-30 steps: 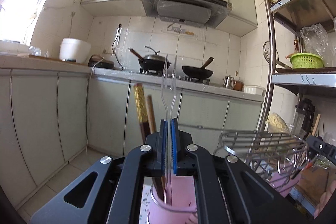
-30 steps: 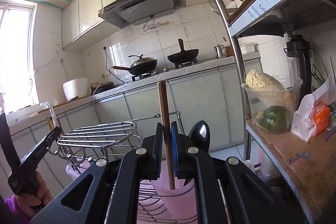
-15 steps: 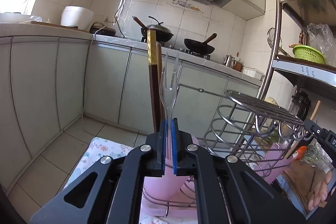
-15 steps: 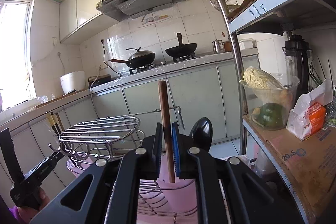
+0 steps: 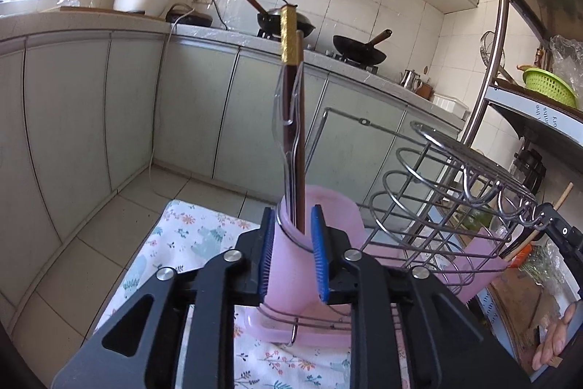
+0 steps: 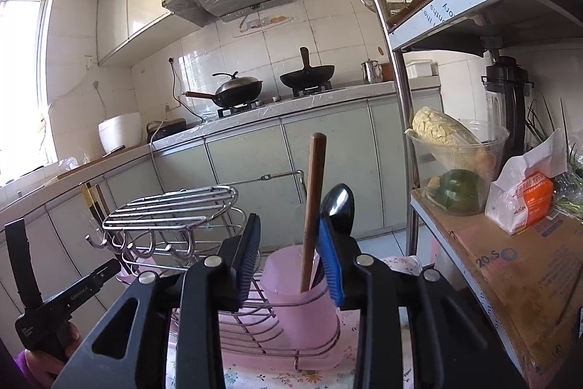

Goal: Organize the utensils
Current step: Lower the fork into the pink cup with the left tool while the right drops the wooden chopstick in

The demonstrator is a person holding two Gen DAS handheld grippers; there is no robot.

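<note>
In the left wrist view my left gripper is opening just in front of a pink cup held in a wire rack. A clear plastic fork stands free in that cup beside dark chopsticks with gold tops; nothing is pressed between the pads. In the right wrist view my right gripper is also opening. A wooden-handled utensil and a black spoon stand in a second pink cup beyond its fingers, neither of them gripped.
The rack's chrome shelf with hooks sits on a pink tray over a floral cloth. A metal shelving unit with a cardboard box, a bowl of vegetables and a blender stands close on the right. Kitchen cabinets and woks lie behind.
The left gripper sank and tipped downward, then let go of the clear fork, which now stands in the cup. The right gripper released the wooden handle and spread its jaws.
</note>
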